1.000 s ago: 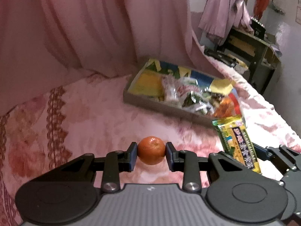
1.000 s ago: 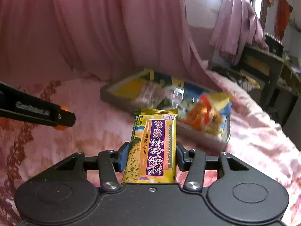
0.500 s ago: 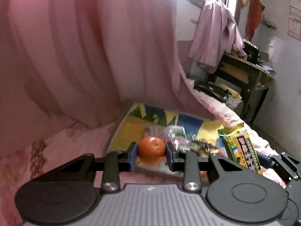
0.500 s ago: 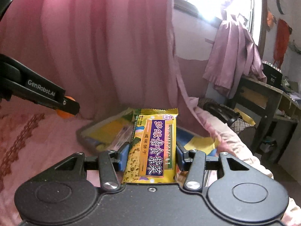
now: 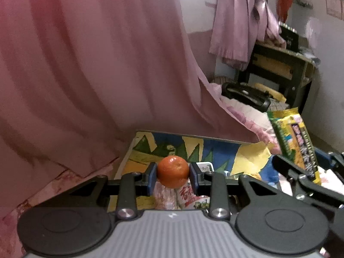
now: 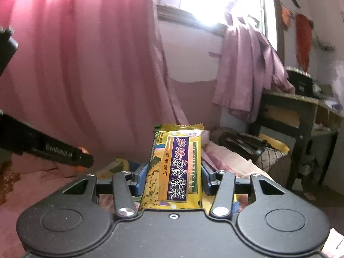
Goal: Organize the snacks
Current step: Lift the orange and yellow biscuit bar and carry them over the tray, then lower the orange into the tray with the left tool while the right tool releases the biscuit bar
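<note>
Right now the left gripper (image 5: 173, 175) is clamped on a small orange mandarin (image 5: 172, 171), blue pads tight vs. both sides of the fruit, which hangs just above the near part of the tray (image 5: 215, 150). That tray, w/ a blue, yellow and green printed liner, sits on the pink floral bedspread (image 5: 71, 180); its far edge is tucked under the hanging pink curtain (image 5: 96, 64). Directly below the mandarin, inside the tray, lie a couple of clear and red-print snack bags (image 5: 185, 195), partly hidden by the gripper body. The right gripper (image 6: 171, 177) is closed on a yellow biscuit packet (image 6: 176, 167) w/ a purple label, held upright approx. at its lower half, top edge sticking up past the pads. Seen from the left wrist cam, that packet (image 5: 294, 142) is at the tray's right side, over the right edge. From the right wrist cam, the left gripper's black finger (image 6: 62, 152) reaches in to the packet's left, w/ a bit of orange showing at its tip. Beyond the tray's right end stands a dark desk (image 5: 279, 68) w/ lilac cloth (image 5: 238, 21) hanging above it.
</note>
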